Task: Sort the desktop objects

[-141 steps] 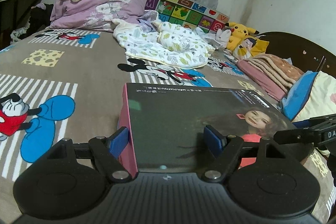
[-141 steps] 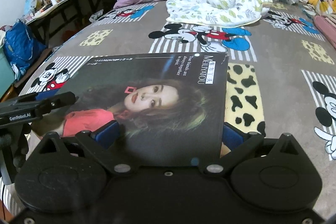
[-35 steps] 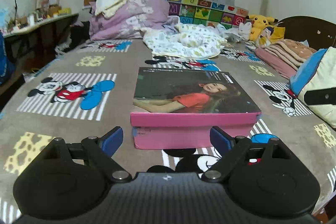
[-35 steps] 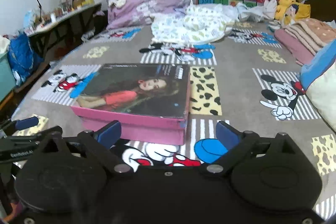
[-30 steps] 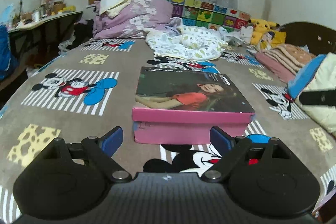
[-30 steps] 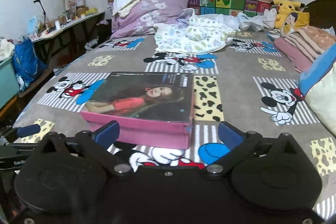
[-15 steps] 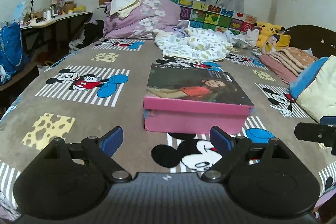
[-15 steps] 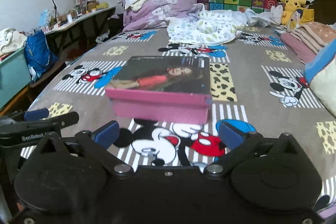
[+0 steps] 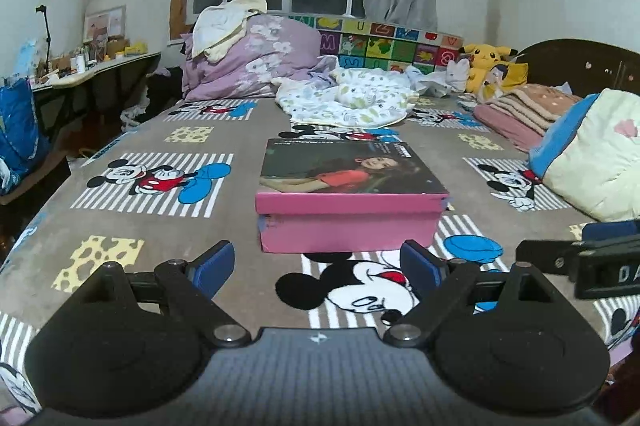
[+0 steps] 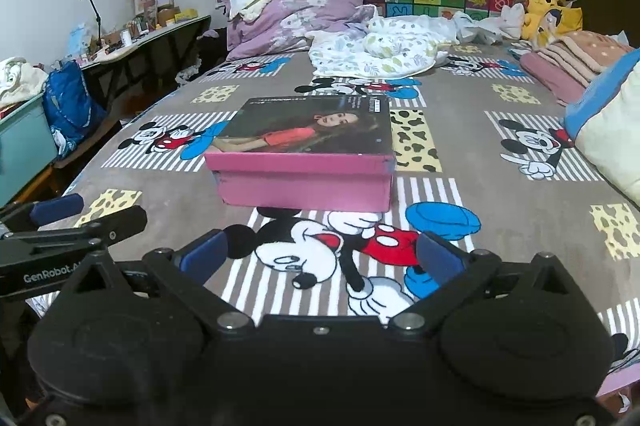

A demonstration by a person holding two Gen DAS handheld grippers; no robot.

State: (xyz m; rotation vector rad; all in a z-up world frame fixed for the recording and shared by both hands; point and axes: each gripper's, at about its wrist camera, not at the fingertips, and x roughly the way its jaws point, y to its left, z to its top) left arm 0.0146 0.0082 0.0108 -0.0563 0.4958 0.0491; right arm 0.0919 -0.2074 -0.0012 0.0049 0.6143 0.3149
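Resting flat on the grey cartoon-mouse bedspread (image 9: 168,222): closed pink cardboard box with a dark portrait-photo lid (image 9: 348,202). Hovering just short of its near side, apart from it: left black blue-padded gripper (image 9: 318,264), spread wide, empty; right black blue-padded gripper (image 10: 322,256), likewise released, holding nothing.

A pink box (image 9: 349,204) with a closed lid showing a photo of a woman lies flat on a bedspread (image 9: 160,214) printed with Mickey Mouse panels. The left gripper (image 9: 318,264) sits near the box, apart from it, its blue-padded fingers (image 9: 212,266) spread wide with nothing between them. At the right edge, part of the right gripper (image 9: 580,258) shows. Behind the box lie a leaf-print blanket (image 9: 348,102), a purple duvet (image 9: 256,60) and a Pikachu plush (image 9: 486,56).
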